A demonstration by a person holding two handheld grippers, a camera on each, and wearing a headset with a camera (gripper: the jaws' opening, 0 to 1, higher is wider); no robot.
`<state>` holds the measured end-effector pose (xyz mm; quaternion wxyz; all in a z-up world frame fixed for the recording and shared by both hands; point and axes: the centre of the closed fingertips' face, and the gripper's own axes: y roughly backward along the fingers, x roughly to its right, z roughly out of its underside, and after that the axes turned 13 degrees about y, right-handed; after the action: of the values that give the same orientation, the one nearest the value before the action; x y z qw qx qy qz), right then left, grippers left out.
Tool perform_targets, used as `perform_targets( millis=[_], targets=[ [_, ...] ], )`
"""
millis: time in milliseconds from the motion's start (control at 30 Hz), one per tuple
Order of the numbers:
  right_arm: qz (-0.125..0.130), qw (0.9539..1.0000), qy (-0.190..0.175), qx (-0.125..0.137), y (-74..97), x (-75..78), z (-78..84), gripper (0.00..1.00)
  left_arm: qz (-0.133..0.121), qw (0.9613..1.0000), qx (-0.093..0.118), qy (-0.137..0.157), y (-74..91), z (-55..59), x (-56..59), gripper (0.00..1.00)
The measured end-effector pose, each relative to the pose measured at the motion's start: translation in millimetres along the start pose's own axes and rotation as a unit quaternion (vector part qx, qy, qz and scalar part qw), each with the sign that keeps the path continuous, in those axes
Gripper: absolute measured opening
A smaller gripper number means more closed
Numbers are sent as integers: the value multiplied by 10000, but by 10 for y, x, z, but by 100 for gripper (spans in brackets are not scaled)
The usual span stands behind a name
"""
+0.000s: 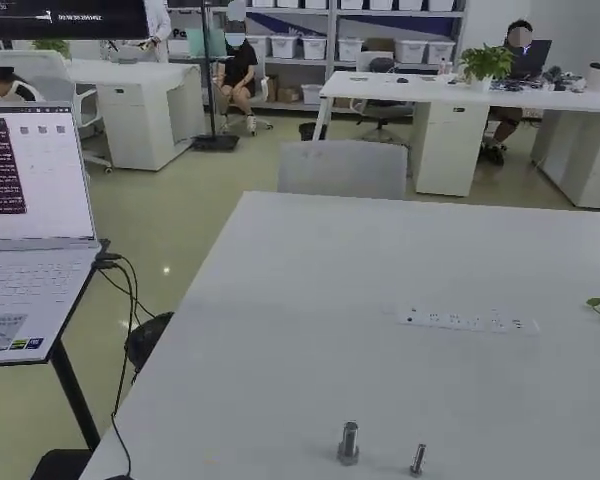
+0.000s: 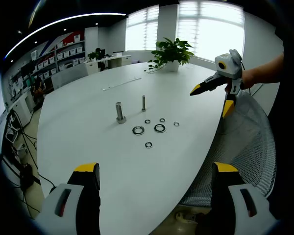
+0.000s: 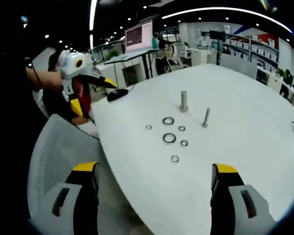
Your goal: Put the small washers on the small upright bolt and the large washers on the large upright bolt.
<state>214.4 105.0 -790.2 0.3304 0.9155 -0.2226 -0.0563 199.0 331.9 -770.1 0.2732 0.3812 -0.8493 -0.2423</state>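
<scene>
**Both claws wide open, washers loose on the table**

In the left gripper view the left claw [image 2: 155, 169] is spread wide with nothing in it, held back from the near edge of the white table [image 2: 78, 147]. Farther in stand the large bolt [image 2: 120, 112] and the small bolt [image 2: 143, 103], both upright and a little apart. Just in front of them lie two large washers [image 2: 134, 130] side by side, with four small washers [image 2: 148, 145] scattered around them. All six lie flat on the table and none is on a bolt. A mesh chair [image 2: 250, 147] sits at the table's edge, and a potted plant [image 2: 171, 51] stands at the far end.

The right gripper view shows the same group from the other side. The right claw [image 3: 155, 168] is just as wide open and empty.

Each gripper view also catches the other claw, held in a hand with its jaws apart.

The head view looks higher. The two bolts sit at its bottom edge, with a power strip [image 1: 468, 321] beyond them and a laptop [image 1: 30, 220] at the left.
</scene>
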Motion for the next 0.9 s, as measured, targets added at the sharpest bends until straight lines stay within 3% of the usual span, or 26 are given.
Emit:
perform_targets(
  millis=[167, 400, 500, 567, 633, 900],
  targets=[
    [-47, 9999, -80, -104, -10, 20, 58, 92, -29, 10000, 26, -47, -4, -25, -8, 89],
    [-32, 10000, -25, -44, -29, 77, 0, 92, -75, 9999, 68, 9, -5, -51, -43, 91],
    [-43, 10000, 19, -67, -40, 88, -10, 91, -106, 9997, -67, -189, -12, -21, -26, 90],
    [-5, 10000, 55, -69, -47, 107, -16, 93, -198, 9993, 62, -311, -10, -66, -54, 89],
    [-6, 9999, 52, -102, -50, 111, -7, 93, -159, 9997, 50, -189, -14, -60, -47, 88],
    [1, 9998, 131, -168, -57, 159, -15, 93, -135, 9998, 34, -170, -39, -23, -36, 86]
  ],
)
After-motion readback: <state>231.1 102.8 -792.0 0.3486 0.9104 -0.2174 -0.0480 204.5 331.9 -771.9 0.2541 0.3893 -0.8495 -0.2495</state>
